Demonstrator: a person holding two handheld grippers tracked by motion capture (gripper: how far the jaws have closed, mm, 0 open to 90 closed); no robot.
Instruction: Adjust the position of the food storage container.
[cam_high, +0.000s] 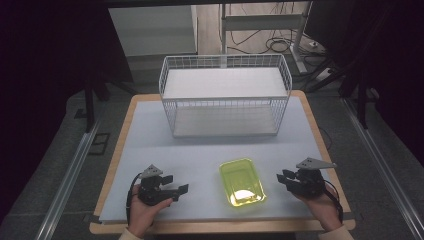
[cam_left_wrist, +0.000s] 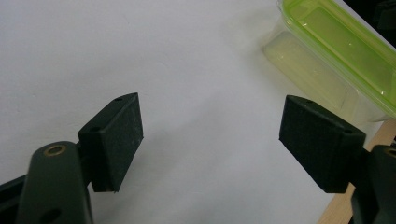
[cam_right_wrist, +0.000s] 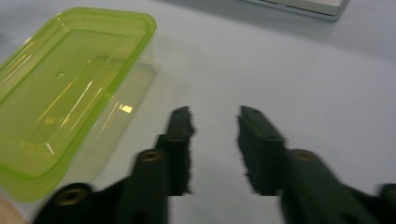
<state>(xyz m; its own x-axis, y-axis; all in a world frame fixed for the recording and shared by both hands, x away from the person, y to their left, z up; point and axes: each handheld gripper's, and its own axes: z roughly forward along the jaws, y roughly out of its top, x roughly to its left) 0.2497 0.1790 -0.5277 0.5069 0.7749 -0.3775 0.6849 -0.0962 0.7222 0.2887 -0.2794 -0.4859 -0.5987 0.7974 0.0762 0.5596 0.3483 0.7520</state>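
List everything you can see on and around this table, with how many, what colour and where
Container: one, clear lime green plastic, no lid, looks empty, near edge of the table between the two grippers.
Wire basket: one, white, far half of the table, on its side with the opening facing the person, nothing visible inside.
Table: one, pale grey-white top with a wooden rim.
Cables: several, dark, on the floor beyond the table.
Rails: two, metal, on the floor either side of the table.
Left gripper: one, black, jaws open, left of the container.
Right gripper: one, black, jaws open, right of the container.
Hands: two, one on each gripper.
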